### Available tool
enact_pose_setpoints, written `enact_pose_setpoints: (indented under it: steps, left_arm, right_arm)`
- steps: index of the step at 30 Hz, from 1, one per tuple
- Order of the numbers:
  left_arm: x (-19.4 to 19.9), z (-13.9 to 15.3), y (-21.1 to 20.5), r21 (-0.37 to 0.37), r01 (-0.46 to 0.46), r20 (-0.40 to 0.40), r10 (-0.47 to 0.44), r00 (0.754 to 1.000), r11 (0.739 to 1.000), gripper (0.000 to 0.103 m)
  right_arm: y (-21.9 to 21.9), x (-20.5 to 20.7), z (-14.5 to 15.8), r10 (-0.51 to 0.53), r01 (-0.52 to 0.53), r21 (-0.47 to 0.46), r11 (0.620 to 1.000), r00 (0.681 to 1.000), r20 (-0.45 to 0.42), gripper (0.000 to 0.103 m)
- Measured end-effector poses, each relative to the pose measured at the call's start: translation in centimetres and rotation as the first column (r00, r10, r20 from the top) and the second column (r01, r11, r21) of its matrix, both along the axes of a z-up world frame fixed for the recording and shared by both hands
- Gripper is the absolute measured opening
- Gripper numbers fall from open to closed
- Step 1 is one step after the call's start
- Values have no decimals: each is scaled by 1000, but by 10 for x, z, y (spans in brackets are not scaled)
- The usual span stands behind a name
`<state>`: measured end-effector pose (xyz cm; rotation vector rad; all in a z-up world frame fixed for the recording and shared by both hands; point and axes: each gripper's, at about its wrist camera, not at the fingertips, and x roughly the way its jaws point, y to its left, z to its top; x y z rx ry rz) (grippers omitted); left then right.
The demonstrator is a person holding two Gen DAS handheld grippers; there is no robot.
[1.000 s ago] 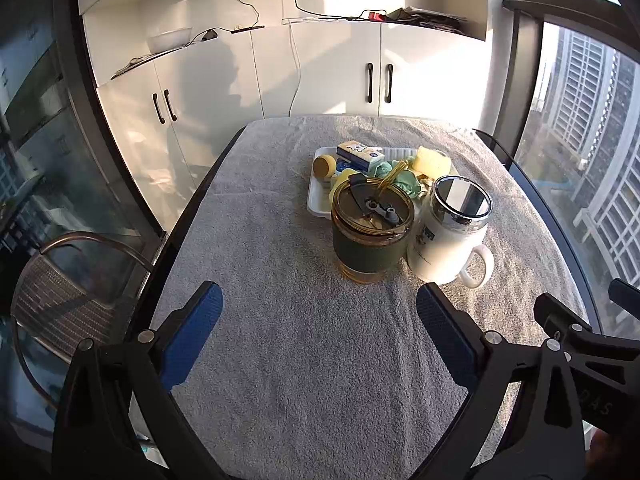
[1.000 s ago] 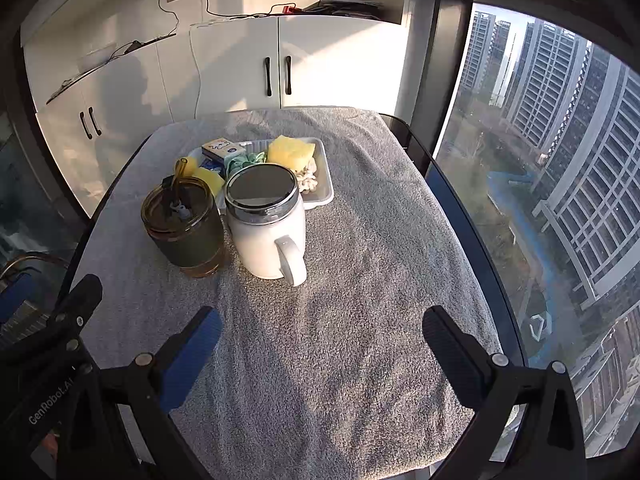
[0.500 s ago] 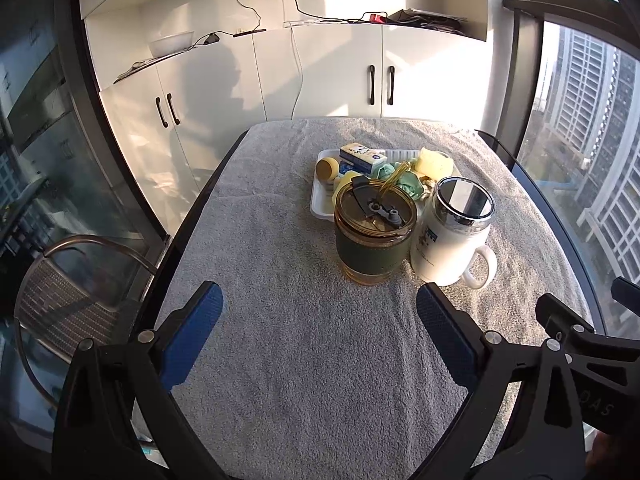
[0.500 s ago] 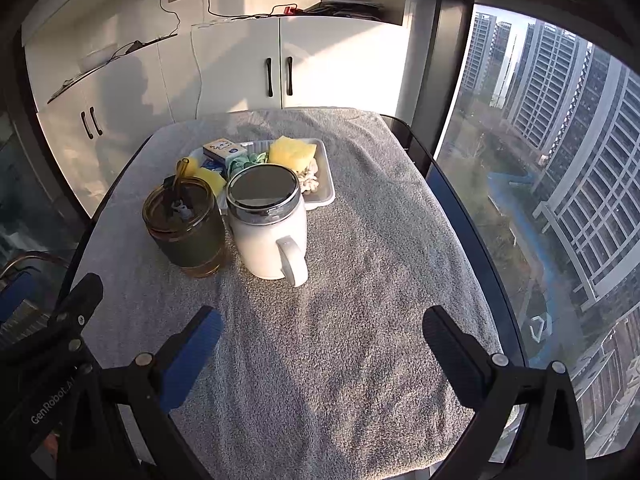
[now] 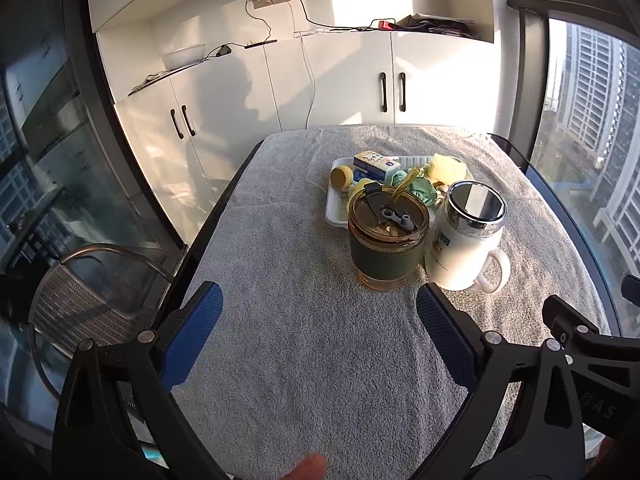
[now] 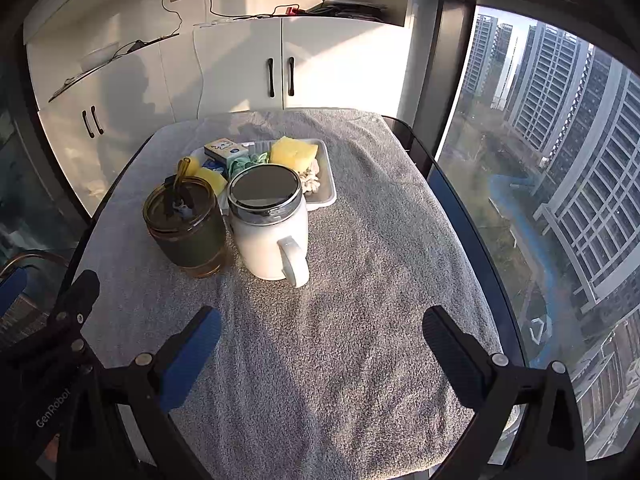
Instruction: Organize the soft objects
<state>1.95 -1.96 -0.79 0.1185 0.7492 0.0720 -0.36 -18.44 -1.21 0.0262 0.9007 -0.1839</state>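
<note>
A white tray (image 5: 331, 211) (image 6: 327, 184) at mid-table holds a yellow sponge (image 5: 447, 167) (image 6: 292, 153), a green cloth (image 5: 416, 188) (image 6: 244, 162), a small printed box (image 5: 376, 163) (image 6: 224, 149), a yellow ball (image 5: 341, 176) and a pale bundle (image 6: 310, 178). In front of it stand a dark green amber-lidded tumbler (image 5: 386, 250) (image 6: 186, 230) with a straw and a white lidded mug (image 5: 464, 240) (image 6: 272, 228). My left gripper (image 5: 318, 332) is open and empty, short of the tumbler. My right gripper (image 6: 322, 344) is open and empty, short of the mug.
A grey towel (image 5: 300, 360) (image 6: 360, 280) covers the table. White cabinets (image 5: 360, 92) stand behind it. A metal chair (image 5: 80, 304) is at the left. Large windows (image 6: 560, 160) run along the right edge. The other gripper's body shows in each view (image 5: 592, 344) (image 6: 48, 340).
Both views have shifted slightly; the tumbler and mug appear a little higher and nearer the centre. Nothing on the table has moved and both grippers stay open.
</note>
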Motion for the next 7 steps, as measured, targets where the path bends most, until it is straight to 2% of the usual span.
enact_pose_setpoints:
  steps: [7]
  left_arm:
    - [6,-8,-1,25,-3,-22,4,1000,1000,99]
  right_arm:
    - [0,1,-3,-3,3,-5,1000,1000,-12,103]
